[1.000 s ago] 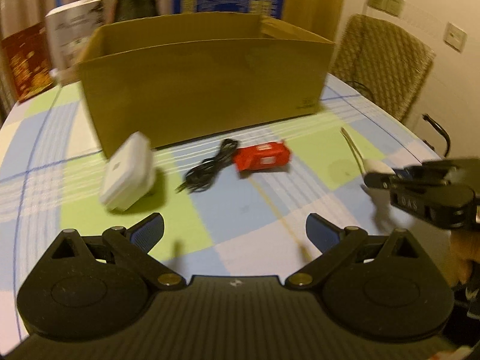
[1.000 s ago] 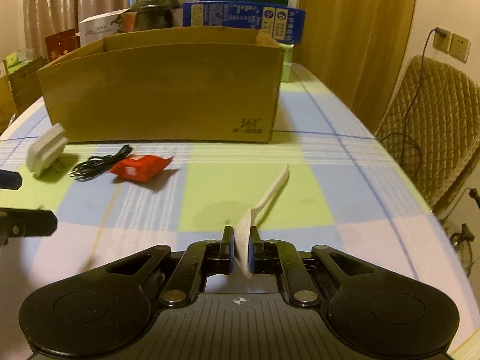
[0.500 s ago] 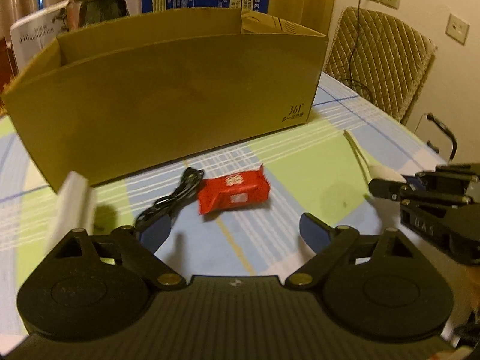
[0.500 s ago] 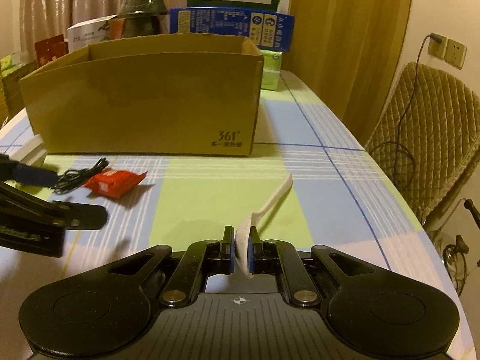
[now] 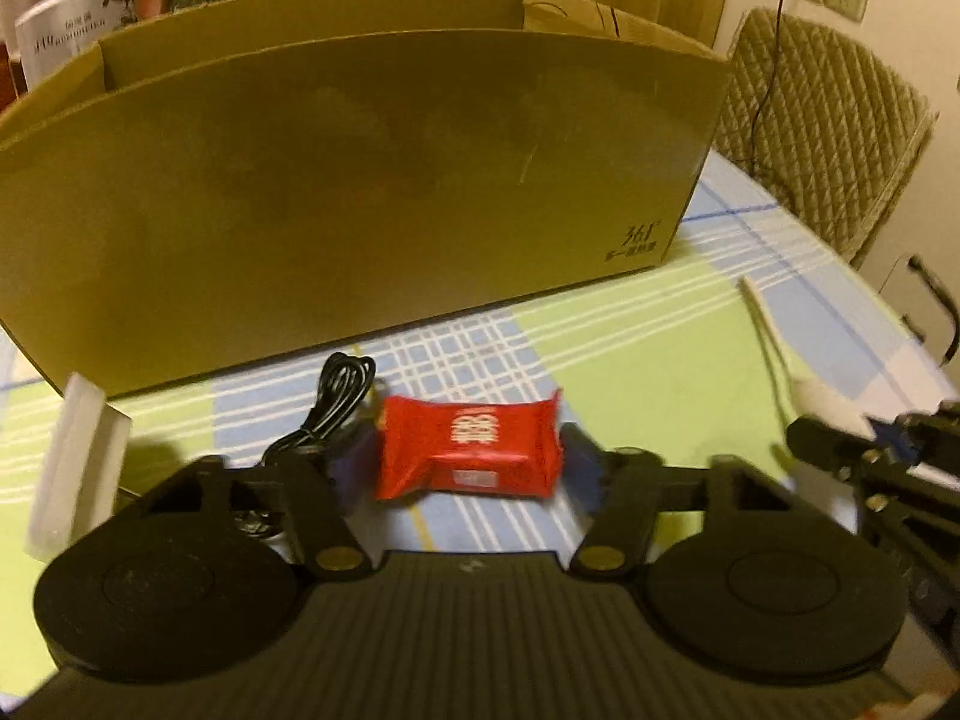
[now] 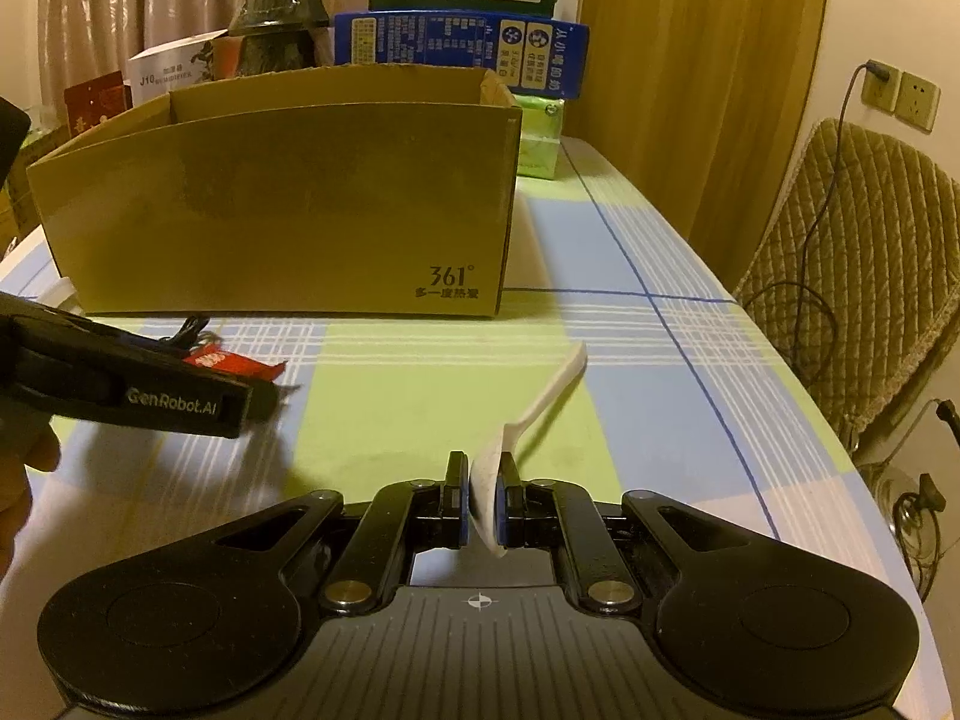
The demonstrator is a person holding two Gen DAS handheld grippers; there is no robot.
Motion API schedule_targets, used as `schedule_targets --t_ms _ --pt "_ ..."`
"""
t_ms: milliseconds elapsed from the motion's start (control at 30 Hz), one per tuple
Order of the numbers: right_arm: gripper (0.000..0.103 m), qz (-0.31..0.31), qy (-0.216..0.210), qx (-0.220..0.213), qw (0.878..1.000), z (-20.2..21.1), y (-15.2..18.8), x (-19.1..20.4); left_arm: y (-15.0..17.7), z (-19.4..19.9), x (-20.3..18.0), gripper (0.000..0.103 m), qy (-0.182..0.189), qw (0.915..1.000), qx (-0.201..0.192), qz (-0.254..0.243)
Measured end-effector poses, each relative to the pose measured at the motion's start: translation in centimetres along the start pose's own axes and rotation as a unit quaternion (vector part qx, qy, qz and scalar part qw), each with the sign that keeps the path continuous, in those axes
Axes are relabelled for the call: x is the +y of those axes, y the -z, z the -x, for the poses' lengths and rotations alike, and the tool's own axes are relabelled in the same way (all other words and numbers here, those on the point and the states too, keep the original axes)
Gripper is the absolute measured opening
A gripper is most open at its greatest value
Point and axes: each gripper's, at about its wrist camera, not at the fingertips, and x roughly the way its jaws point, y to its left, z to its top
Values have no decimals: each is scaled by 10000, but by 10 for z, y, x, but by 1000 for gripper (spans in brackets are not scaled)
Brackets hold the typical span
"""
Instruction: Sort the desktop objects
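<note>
A red snack packet lies on the checked tablecloth between the fingers of my left gripper, which is open around it. A coiled black cable lies just left of the packet, and a white charger stands further left. My right gripper is shut on the bowl of a white plastic spoon; its handle points forward over the table. The spoon also shows in the left wrist view. A brown cardboard box stands open behind these things. The left gripper shows in the right wrist view, over the packet.
Cartons, a white box and a dark pot stand behind the cardboard box. A green packet lies at its right rear. A quilted chair with a trailing cord stands beyond the table's right edge.
My left gripper has moved forward and right from near the charger until its open fingers flank the red packet. My right gripper has kept its grip on the spoon and barely moved.
</note>
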Motion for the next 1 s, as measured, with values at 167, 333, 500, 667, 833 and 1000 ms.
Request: schedule_targets --t_ms 167,333,500,667,833,1000 --pt "4 379 -71 -56 9992 9 4 10 11 20 -2 41 36 9999 152 -48" --pt "5 1065 -250 -39 9940 21 18 29 47 61 -6 40 -89 9996 214 -150" --pt "9 979 -435 -158 9941 34 27 34 82 89 2 40 -204 9995 206 109" --pt "64 282 -212 -286 9990 38 24 22 87 96 3 40 -156 9997 13 207" --pt "63 -565 -175 102 9982 20 21 1 81 89 2 40 -32 9997 -110 215" --pt "48 -755 -144 169 9969 9 23 -3 75 78 0 40 18 9996 -140 232"
